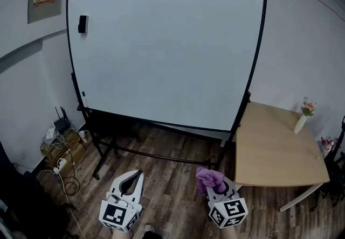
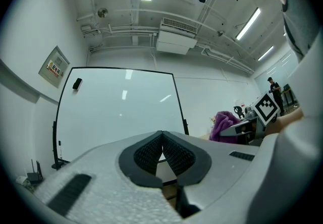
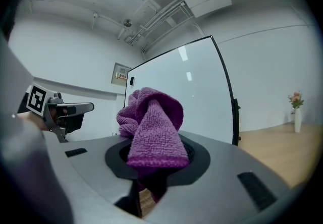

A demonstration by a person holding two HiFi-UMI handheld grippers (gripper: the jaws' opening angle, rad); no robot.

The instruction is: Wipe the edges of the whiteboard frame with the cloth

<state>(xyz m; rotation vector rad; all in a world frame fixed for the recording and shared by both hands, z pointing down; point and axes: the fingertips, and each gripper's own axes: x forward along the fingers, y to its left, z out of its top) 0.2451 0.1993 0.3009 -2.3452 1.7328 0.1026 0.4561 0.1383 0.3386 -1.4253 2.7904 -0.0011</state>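
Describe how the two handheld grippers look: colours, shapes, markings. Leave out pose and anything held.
Left gripper and right gripper match: pale grey, rounded bodies tapering to two jaws lined with black ribbed pads. Each carries a white cube with black square markers at its rear. No cables show on them.

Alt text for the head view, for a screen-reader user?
A large black-framed whiteboard stands ahead; low in the foreground the right tool is shut on a purple terry cloth, the left tool shut and empty. A light wooden table sits at right.
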